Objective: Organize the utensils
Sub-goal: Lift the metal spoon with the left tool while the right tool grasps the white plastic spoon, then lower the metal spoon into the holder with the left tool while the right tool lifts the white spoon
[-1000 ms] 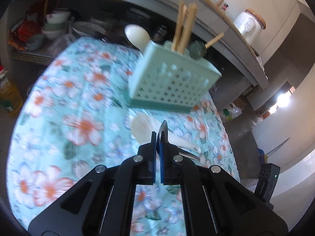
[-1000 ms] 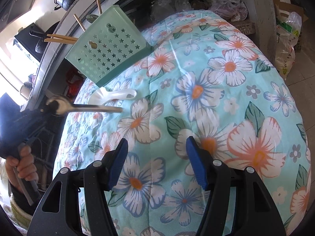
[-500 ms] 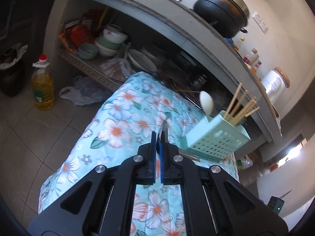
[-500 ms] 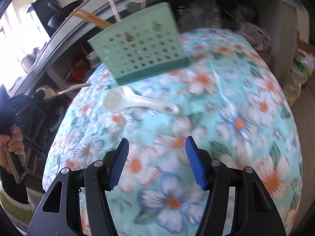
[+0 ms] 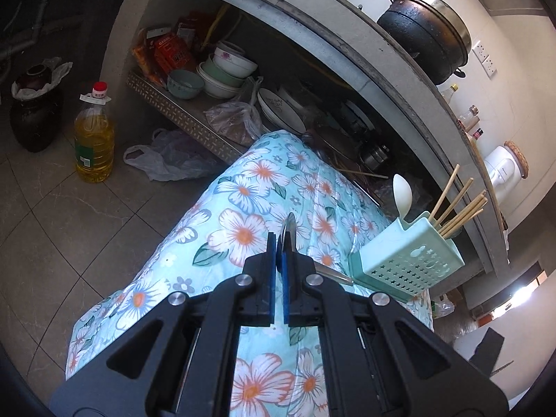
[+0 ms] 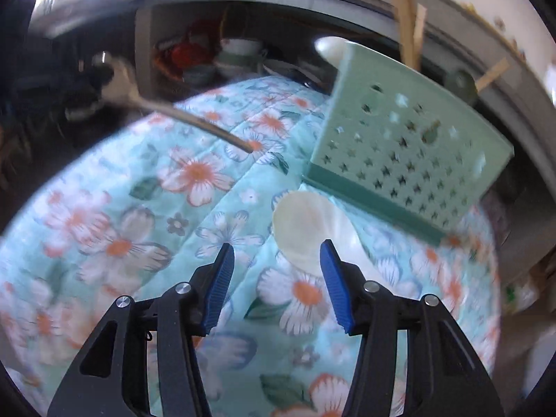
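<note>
The left gripper (image 5: 279,243) is pinched tight on a metal spoon (image 5: 291,231), bowl up between the pads, its handle trailing toward the mint utensil basket (image 5: 410,264) at the far edge of the floral cloth (image 5: 243,208). Half a second ago the basket sat nearer the centre of this view; now it has slid right and the floor fills the left side — the spoon is being lifted and swung, probably toward the basket. On the right, the right gripper (image 6: 274,267) hangs with jaws spread wide just short of the white ladle (image 6: 305,232) lying on the cloth against the basket's base. A second ago that ladle lay well off; the gripper has closed in, and a grab looks next. Beyond, the basket already holds chopsticks (image 5: 458,208) and a white spoon (image 5: 402,193) — two utensils remain to be filed.
</note>
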Action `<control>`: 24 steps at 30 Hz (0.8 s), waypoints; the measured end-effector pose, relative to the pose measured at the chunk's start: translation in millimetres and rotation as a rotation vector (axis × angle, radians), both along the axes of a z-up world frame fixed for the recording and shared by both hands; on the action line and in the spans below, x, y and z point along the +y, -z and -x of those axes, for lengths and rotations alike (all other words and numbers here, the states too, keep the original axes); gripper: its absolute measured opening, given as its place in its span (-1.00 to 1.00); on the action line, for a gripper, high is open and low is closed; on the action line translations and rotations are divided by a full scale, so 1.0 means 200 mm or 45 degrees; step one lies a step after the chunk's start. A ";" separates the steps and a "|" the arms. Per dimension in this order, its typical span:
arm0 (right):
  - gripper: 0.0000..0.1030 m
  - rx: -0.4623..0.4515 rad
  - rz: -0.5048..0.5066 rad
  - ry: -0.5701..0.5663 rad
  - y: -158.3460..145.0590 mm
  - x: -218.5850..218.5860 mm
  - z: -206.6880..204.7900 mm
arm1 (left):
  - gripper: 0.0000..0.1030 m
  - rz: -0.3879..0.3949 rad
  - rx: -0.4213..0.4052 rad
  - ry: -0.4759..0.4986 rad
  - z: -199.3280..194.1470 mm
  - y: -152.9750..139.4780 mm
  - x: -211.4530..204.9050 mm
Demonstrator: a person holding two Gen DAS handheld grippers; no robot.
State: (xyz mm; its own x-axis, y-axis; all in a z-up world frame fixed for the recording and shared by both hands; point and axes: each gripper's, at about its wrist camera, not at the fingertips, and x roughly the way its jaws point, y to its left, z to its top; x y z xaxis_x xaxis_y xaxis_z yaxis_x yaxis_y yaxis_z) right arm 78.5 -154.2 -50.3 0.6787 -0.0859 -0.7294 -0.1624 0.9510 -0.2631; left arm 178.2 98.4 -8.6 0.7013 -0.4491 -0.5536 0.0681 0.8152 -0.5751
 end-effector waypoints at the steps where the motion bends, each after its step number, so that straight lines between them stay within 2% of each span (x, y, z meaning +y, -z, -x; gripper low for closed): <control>1: -0.09 0.001 0.050 -0.006 0.02 0.02 -0.02 | -0.97 0.000 0.001 -0.002 0.00 0.00 0.01; 4: -0.14 0.017 0.171 0.002 0.09 0.06 -0.07 | -0.97 0.005 0.005 -0.012 -0.01 0.01 0.03; 10: -0.28 0.007 0.291 0.035 0.12 0.11 -0.14 | -0.97 0.011 0.016 -0.024 -0.02 0.04 0.05; 15: -0.39 0.019 0.329 0.087 0.14 0.11 -0.20 | -0.97 0.009 0.011 -0.031 -0.01 0.04 0.06; 22: -0.71 0.037 0.342 0.148 0.18 0.10 -0.25 | -0.97 0.004 0.002 -0.029 0.00 0.03 0.06; 24: -0.75 0.034 0.341 0.157 0.17 0.09 -0.25 | -0.97 0.000 -0.001 -0.028 0.00 0.02 0.06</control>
State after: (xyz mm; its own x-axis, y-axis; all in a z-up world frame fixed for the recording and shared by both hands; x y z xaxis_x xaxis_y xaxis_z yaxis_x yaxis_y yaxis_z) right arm 128.7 -135.7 -85.0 0.6321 -0.3579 -0.6872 -0.0605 0.8614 -0.5043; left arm 177.8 110.0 -13.5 0.7114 -0.4338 -0.5529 0.0509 0.8164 -0.5752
